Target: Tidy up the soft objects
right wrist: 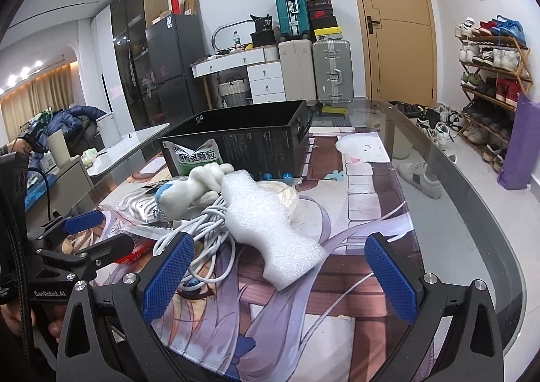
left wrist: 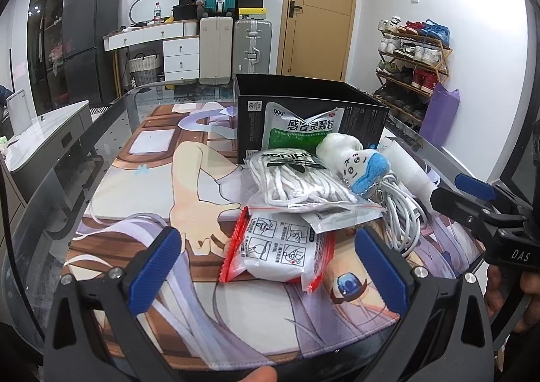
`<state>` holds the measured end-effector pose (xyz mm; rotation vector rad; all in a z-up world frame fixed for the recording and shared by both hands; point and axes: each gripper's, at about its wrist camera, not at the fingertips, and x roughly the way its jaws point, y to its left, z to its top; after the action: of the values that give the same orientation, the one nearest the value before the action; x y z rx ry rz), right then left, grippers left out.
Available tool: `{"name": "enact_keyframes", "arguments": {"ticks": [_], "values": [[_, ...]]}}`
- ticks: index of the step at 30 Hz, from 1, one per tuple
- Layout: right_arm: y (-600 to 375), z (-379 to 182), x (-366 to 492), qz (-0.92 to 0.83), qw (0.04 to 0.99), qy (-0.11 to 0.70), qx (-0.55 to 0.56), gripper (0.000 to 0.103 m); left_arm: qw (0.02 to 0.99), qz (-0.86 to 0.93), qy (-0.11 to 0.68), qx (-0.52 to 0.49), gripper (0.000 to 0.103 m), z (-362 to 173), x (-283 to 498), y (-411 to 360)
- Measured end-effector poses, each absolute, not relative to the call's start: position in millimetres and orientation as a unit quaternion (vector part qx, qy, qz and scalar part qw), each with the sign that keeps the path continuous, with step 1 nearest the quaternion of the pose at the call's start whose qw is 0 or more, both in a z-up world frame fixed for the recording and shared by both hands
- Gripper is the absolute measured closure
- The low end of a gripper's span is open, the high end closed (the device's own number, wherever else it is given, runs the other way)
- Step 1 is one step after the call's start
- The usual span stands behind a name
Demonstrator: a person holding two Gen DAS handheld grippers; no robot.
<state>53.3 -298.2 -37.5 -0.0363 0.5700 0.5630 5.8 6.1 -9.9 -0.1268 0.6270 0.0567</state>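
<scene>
A pile of soft things lies on the printed mat (left wrist: 135, 213) in front of an open black box (left wrist: 303, 95). My left gripper (left wrist: 270, 269) is open, its pads on either side of a red-edged white packet (left wrist: 280, 250). Behind that lie a clear bag of white laces (left wrist: 297, 179), a white plush toy with a blue end (left wrist: 354, 159), a coiled white cable (left wrist: 401, 213) and a green-white medicine sachet (left wrist: 300, 127) leaning on the box. My right gripper (right wrist: 280, 279) is open just short of the near end of a white foam piece (right wrist: 270, 223), which rests on the cable (right wrist: 202, 240).
The mat covers a glass table whose curved edge (right wrist: 472, 213) runs close on the right. Each gripper shows in the other's view, the right gripper (left wrist: 455, 193) beside the pile. On the floor beyond stand a shoe rack (right wrist: 492, 71), a purple bag (right wrist: 519, 145) and suitcases (right wrist: 330, 71).
</scene>
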Motion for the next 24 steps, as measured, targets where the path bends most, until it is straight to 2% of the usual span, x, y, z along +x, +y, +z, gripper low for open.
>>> {"name": "enact_keyframes", "arguments": {"ticks": [24], "values": [[-295.0, -40.3, 61.0, 0.264, 0.921, 0.286, -0.025, 0.000, 0.940, 0.020, 0.337, -0.051, 0.000, -16.5, 20.1, 11.5]]}}
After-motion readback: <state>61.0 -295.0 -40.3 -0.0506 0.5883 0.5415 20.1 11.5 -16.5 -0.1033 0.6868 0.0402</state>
